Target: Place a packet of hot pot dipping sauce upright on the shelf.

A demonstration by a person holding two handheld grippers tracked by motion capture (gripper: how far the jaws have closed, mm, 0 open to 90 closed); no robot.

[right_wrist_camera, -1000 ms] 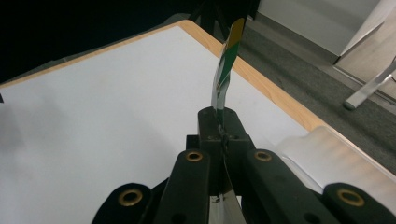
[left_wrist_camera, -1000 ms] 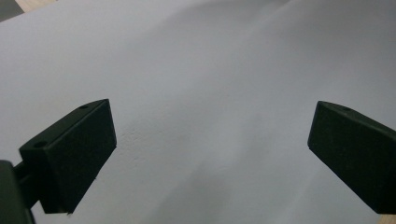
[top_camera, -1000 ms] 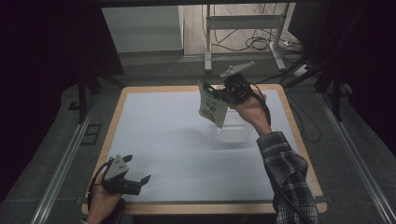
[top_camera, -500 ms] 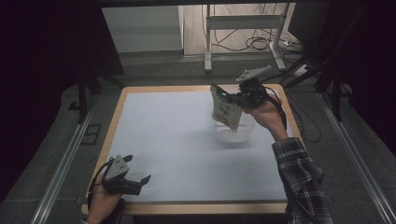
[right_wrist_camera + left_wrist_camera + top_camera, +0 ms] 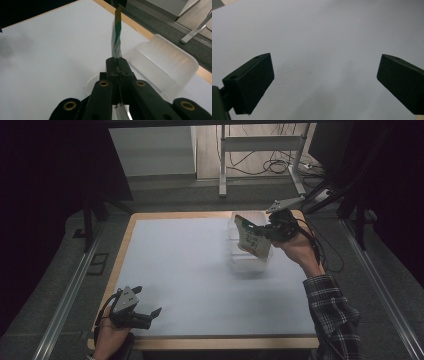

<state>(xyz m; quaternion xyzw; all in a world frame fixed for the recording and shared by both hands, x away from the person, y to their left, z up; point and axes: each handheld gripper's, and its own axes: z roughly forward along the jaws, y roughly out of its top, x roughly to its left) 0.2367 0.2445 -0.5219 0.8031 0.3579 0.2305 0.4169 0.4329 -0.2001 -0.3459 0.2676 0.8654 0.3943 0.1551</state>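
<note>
The right tongs (image 5: pixel 266 231) are gripping a flat green, white and yellow packet (image 5: pixel 251 237) by one edge, clamped tight on it; they are holding it tilted above a clear, translucent plastic container (image 5: pixel 246 261) sitting near the far right corner of the white-topped wooden desk (image 5: pixel 190 270). The left tongs (image 5: pixel 150 317) are hovering at the near left corner; their jaws are standing wide apart, gripping nothing.

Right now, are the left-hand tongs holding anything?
No, the left tongs stand wide open with nothing but bare white table between them.
</note>
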